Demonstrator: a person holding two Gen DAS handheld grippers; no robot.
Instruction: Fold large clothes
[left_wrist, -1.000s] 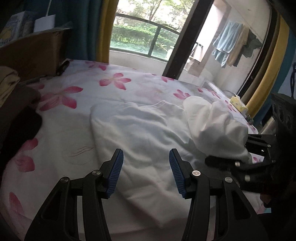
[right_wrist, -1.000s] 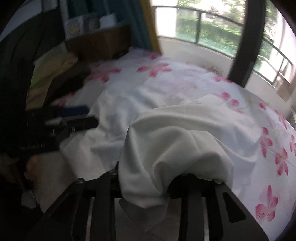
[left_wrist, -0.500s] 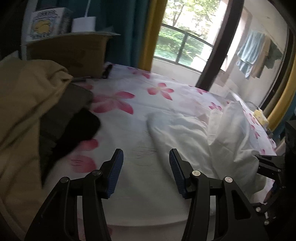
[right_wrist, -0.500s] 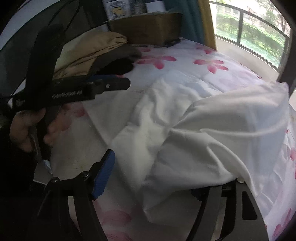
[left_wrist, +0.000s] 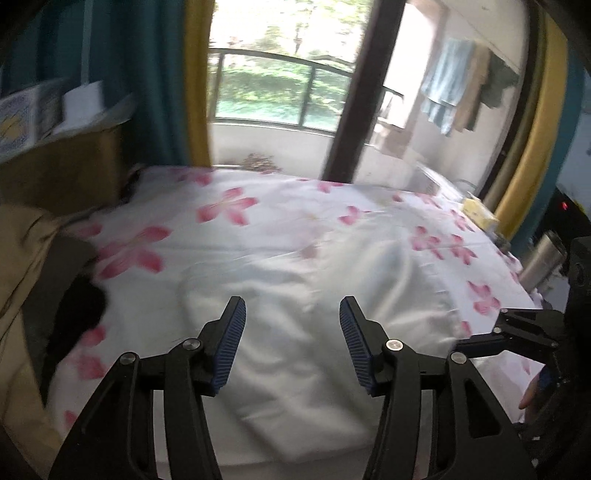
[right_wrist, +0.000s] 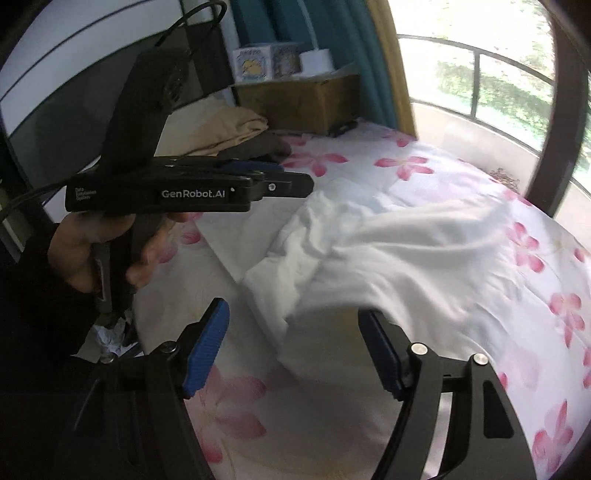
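Garment (right_wrist: 388, 251), white, lies half-folded on bed (left_wrist: 258, 221), prob. just released so fold can settle. Right gripper (right_wrist: 295, 347) jaws have just been opening, cloth edge near its right pad but not pinched; left gripper (left_wrist: 291, 339) open w/ nothing between its 2 fingers.

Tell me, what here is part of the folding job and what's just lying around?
Part of the job:
white garment
left gripper
right gripper

Just lying about:
tan and dark clothes pile
cardboard box
metal flask
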